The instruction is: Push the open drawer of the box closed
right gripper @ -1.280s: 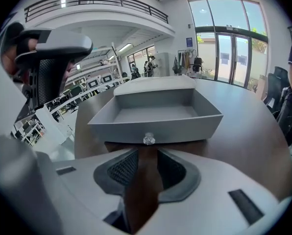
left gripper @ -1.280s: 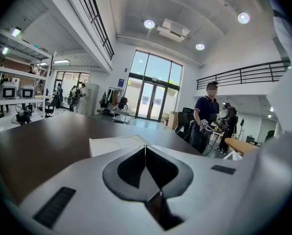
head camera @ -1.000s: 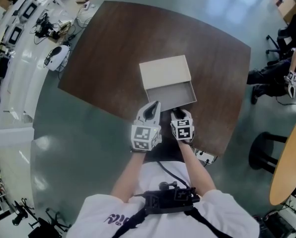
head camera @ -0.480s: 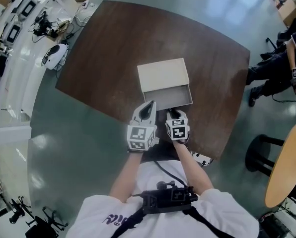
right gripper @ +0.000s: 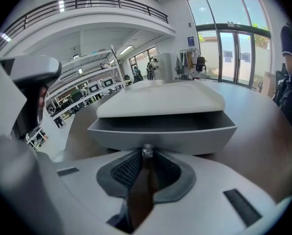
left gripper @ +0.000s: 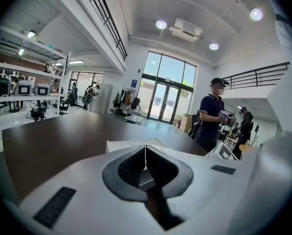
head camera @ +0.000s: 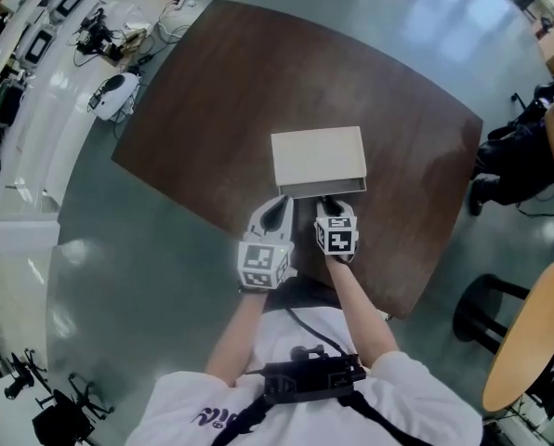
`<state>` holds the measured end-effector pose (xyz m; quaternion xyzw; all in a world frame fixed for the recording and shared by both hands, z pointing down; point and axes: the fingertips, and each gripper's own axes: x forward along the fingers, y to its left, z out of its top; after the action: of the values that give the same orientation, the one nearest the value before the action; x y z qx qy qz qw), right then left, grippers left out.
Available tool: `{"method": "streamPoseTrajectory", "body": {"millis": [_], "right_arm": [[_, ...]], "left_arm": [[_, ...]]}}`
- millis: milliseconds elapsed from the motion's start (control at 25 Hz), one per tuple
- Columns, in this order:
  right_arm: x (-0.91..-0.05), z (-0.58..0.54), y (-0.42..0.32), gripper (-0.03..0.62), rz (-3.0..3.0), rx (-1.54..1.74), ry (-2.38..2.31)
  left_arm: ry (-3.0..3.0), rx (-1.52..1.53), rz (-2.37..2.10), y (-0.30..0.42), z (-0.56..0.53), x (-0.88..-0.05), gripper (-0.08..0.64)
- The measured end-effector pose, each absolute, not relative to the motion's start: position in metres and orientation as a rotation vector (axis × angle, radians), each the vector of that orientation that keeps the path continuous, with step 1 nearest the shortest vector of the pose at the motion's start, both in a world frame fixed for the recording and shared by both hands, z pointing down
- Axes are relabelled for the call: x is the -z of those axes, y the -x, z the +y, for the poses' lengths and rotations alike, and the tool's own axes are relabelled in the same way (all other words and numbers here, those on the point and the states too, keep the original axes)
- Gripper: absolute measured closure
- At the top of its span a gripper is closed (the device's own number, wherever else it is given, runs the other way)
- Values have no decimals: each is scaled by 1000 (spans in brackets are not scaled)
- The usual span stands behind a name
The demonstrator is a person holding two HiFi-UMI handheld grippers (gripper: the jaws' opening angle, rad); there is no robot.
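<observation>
Right tool [head camera: 328, 203] pinching drawer knob [right gripper: 147, 151], left tool [head camera: 283, 202] closed, white box [head camera: 319, 156] on dark brown table [head camera: 212, 110], glass doors [left gripper: 168, 94] beyond

box [left gripper: 125, 143] mostly behind left gripper [left gripper: 145, 153] (top shows), round table [head camera: 537, 333] cropped

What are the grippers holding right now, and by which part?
The right gripper holds the drawer by the small metal knob on its front, pinched at the tips of its jaws. The left gripper holds nothing; its jaws are together.

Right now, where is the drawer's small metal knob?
In the right gripper view, the small silvery knob sits mid-front of the grey drawer, pinched by the right tongs.
</observation>
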<state>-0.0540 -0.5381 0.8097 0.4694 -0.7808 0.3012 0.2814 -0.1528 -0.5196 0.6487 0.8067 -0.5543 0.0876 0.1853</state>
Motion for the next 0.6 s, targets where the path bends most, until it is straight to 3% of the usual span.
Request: {"method": "streamPoseTrajectory", "body": {"millis": [600], "right_arm": [[-804, -578, 67, 520, -2147, -789, -1303]], "left_arm": [[-2232, -248, -1618, 171, -522, -654, 551]]}}
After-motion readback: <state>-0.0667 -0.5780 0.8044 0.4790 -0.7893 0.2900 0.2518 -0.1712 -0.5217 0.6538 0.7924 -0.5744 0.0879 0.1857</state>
